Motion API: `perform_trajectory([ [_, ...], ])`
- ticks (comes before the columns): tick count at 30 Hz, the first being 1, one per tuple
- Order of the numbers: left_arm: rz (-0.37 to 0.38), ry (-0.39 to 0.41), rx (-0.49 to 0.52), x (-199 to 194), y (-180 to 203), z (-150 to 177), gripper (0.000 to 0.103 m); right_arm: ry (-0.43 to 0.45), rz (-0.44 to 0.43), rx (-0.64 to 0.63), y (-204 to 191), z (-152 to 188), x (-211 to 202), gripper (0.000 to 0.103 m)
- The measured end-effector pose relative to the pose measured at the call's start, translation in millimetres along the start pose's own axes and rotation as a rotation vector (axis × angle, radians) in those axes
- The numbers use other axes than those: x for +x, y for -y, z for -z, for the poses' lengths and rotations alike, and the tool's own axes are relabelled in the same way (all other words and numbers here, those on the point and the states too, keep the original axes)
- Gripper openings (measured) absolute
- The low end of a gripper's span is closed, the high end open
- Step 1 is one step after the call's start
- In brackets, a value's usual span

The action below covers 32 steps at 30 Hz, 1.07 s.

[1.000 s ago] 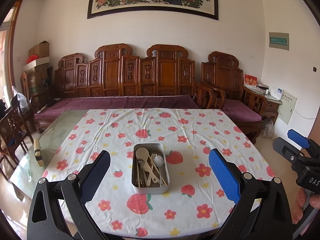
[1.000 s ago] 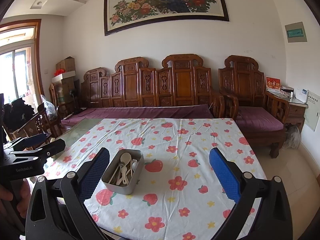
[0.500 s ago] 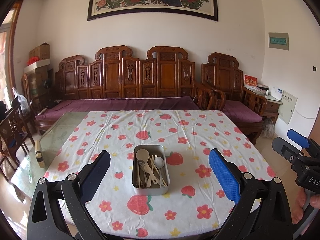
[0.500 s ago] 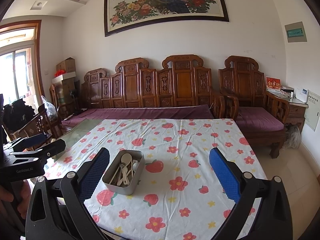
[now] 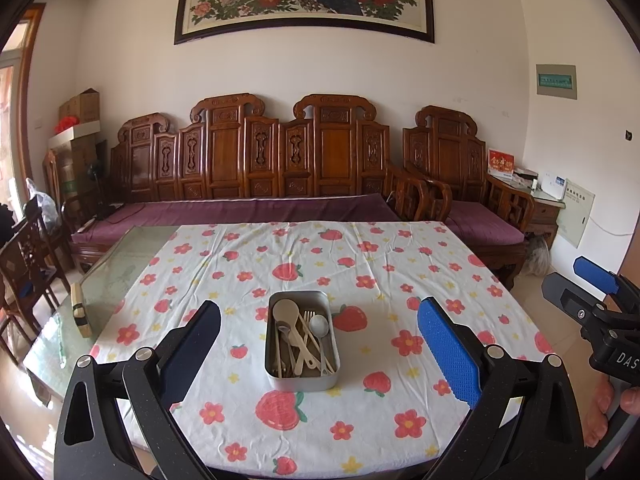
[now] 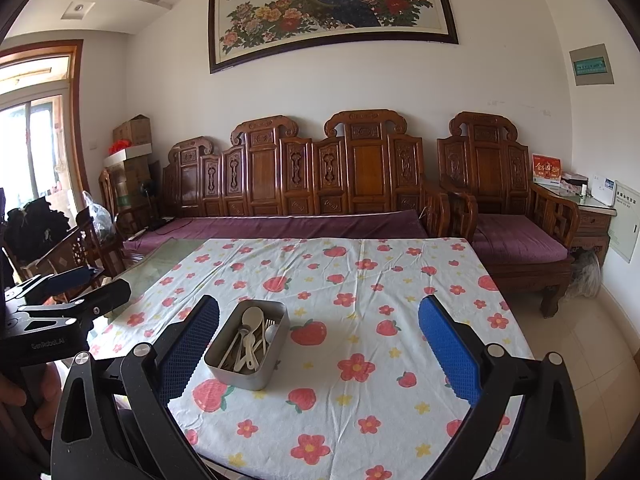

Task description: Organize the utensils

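A rectangular metal tin stands on the flowered tablecloth near the table's front edge. It holds a pile of cream spoons, a cream fork, a metal spoon and chopsticks. The tin also shows in the right wrist view, left of centre. My left gripper is open and empty, above the front edge, with the tin between its fingers in view. My right gripper is open and empty, to the right of the tin. Both hang well short of the tin.
A small block lies on the bare glass tabletop left of the cloth. A carved wooden sofa with purple cushions stands behind the table, and wooden chairs stand at the left. Tiled floor lies to the right.
Both grippers have drifted slightly; the tin and table sit a little lower in the left wrist view. Both grippers stay open and nothing on the table has moved.
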<state>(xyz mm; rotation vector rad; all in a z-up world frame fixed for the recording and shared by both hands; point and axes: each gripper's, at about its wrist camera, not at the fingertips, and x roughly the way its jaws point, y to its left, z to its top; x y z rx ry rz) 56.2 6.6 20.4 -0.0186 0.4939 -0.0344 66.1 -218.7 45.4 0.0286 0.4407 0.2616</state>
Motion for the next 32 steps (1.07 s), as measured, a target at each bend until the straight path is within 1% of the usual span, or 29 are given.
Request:
perform_trajectory([
  [32, 0.000, 0.004, 0.003, -1.6, -0.2, 0.1, 0.095, 0.001, -0.002, 0.004, -1.2, 0.1, -0.9, 0.100],
])
